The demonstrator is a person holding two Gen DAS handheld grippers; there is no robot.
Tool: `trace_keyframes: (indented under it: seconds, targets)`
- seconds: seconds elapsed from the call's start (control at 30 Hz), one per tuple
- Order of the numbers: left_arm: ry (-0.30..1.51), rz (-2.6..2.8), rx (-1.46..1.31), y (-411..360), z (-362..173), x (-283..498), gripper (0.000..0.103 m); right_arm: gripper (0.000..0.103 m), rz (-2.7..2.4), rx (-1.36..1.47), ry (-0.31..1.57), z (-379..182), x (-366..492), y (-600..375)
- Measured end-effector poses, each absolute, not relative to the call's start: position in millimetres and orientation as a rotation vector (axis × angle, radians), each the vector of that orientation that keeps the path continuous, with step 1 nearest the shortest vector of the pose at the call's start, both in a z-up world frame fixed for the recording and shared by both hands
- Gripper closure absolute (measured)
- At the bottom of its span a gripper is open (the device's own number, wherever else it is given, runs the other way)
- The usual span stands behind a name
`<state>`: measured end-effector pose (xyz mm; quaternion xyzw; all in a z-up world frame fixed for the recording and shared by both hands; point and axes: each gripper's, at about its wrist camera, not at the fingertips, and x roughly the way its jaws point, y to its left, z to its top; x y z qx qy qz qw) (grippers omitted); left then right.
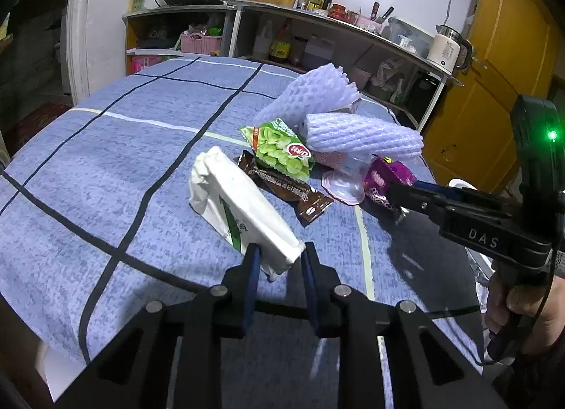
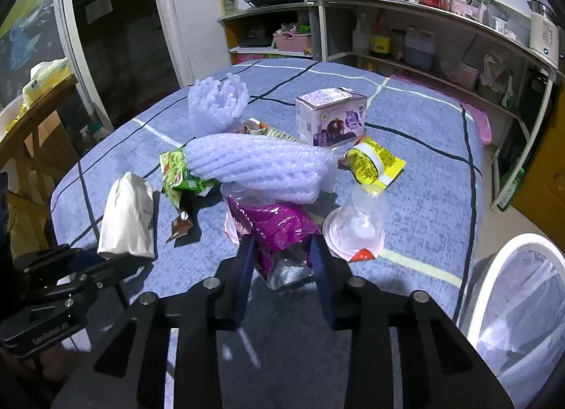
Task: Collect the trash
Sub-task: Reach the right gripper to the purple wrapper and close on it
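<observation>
Trash lies heaped on the blue checked worktop (image 1: 106, 169). The left tongs (image 1: 279, 255) straddle a corner of the white tissue pack (image 1: 240, 211), their blades not yet pressing; the right tongs (image 2: 282, 250) stand narrow around the purple wrapper (image 2: 279, 225). Such thin bites could slip, and lifting the wrapper may drag the foam net (image 2: 257, 165) or clear cup (image 2: 360, 218) off the pile

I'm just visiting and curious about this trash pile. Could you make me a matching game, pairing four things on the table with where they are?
1. tissue pack
2. purple wrapper
3. cup
4. carton

a. standing behind the pile
b. between the left gripper's fingers
c. lying tipped on its side
d. between the right gripper's fingers

Pairs: 1-b, 2-d, 3-c, 4-a
</observation>
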<state>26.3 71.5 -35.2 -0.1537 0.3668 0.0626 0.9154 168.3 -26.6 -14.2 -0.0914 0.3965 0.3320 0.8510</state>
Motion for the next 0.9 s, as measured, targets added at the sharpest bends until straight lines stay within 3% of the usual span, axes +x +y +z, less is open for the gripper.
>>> trace_keyframes:
  seconds: [0.1, 0.47, 0.53, 0.6, 0.63, 0.9]
  targets:
    - [0.751, 0.127, -0.313, 69, -33, 22, 0.080, 0.099, 0.705, -0.173, 0.831, -12, 164, -30]
    - [0.739, 0.112, -0.309, 66, -28, 14, 0.080, 0.098, 0.726, -0.131, 0.812, -4, 150, -40]
    - [0.737, 0.112, -0.311, 67, -28, 14, 0.080, 0.089, 0.733, -0.127, 0.809, -3, 150, -39]
    - [0.737, 0.111, -0.314, 69, -28, 14, 0.080, 0.042, 0.743, -0.129, 0.800, -1, 152, -36]
    - [0.736, 0.111, -0.315, 69, -29, 13, 0.080, 0.035, 0.749, -0.137, 0.795, -1, 153, -33]
    - [0.743, 0.105, -0.321, 74, -32, 15, 0.080, 0.035, 0.778, -0.231, 0.836, -17, 169, -6]
